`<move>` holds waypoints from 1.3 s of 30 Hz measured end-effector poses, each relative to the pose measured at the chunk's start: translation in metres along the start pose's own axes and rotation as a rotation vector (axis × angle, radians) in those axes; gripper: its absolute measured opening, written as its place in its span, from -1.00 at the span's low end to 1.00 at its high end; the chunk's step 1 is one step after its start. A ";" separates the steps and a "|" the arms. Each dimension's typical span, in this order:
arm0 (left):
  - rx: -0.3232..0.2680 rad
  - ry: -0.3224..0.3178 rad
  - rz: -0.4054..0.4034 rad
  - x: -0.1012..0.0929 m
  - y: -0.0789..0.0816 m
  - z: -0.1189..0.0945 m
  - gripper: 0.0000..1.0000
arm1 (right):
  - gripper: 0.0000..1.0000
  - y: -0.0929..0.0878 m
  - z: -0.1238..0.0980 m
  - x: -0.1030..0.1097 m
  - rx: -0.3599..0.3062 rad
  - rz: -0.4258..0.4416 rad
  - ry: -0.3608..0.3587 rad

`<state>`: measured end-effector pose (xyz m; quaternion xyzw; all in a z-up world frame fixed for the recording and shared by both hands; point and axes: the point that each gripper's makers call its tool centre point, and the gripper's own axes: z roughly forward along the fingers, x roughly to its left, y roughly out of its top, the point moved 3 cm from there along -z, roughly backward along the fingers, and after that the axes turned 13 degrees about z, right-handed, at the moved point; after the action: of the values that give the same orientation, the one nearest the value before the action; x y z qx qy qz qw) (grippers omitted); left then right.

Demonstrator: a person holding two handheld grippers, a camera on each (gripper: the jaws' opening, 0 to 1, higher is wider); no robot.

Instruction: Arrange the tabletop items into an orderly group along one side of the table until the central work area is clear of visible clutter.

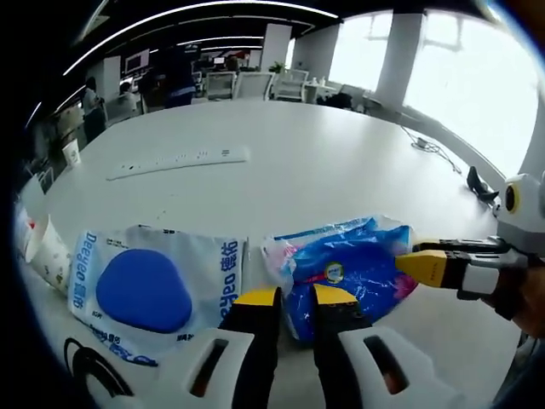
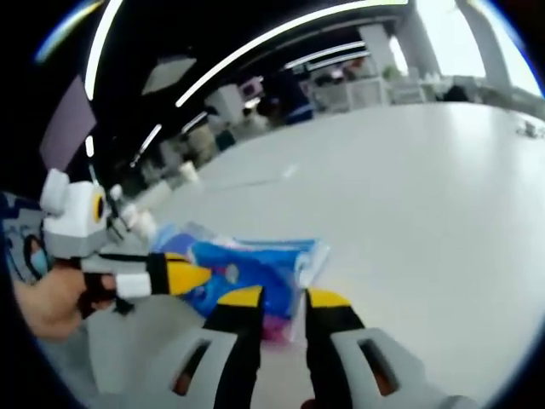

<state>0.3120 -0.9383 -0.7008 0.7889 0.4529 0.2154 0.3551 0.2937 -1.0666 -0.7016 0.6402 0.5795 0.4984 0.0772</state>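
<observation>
The blue pack [image 1: 353, 268] is the landmark here. It is a soft plastic pack lying flat on the white table [image 1: 324, 162], near the table's close edge. In the left gripper view its long axis runs across the picture, slightly rising toward the right, and one end points to the right gripper [image 1: 426, 266].

The left gripper [image 1: 295, 300] is at the near side of the pack. Its yellow-tipped jaws stand narrow, with a small gap, and one corner of the pack seems to sit between them, but I cannot tell if they really pinch it.

The right gripper [image 2: 285, 300] comes to the pack from its other end. In the right gripper view its jaws are also narrow and the edge of the pack [image 2: 247, 268] lies at the tips; a firm hold I cannot confirm. In this view the left gripper [image 2: 192, 277] touches the pack from the left.

Just beside the pack lies a white bag [image 1: 157, 285] with a big blue shape printed on it. Beyond the bag, near the table edge, stand paper cups [image 1: 47, 251]. Farther behind the pack, well apart, a white power strip [image 1: 179, 160] lies with its long axis across the table.
</observation>
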 end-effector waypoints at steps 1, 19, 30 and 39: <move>-0.001 0.003 -0.001 0.001 0.000 0.000 -0.72 | -0.69 0.000 0.000 0.000 0.002 -0.003 0.000; -0.025 0.023 0.004 0.003 0.005 -0.009 -0.52 | -0.38 0.002 -0.005 -0.004 -0.006 -0.009 -0.030; -0.069 -0.005 0.030 0.001 0.013 -0.019 -0.16 | -0.24 0.010 -0.021 -0.001 -0.043 -0.032 -0.048; -0.095 -0.018 0.031 -0.004 0.018 -0.030 0.29 | -0.07 0.017 -0.033 0.010 -0.083 -0.046 -0.036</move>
<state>0.3005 -0.9366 -0.6682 0.7799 0.4266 0.2353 0.3929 0.2790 -1.0800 -0.6683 0.6317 0.5713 0.5087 0.1255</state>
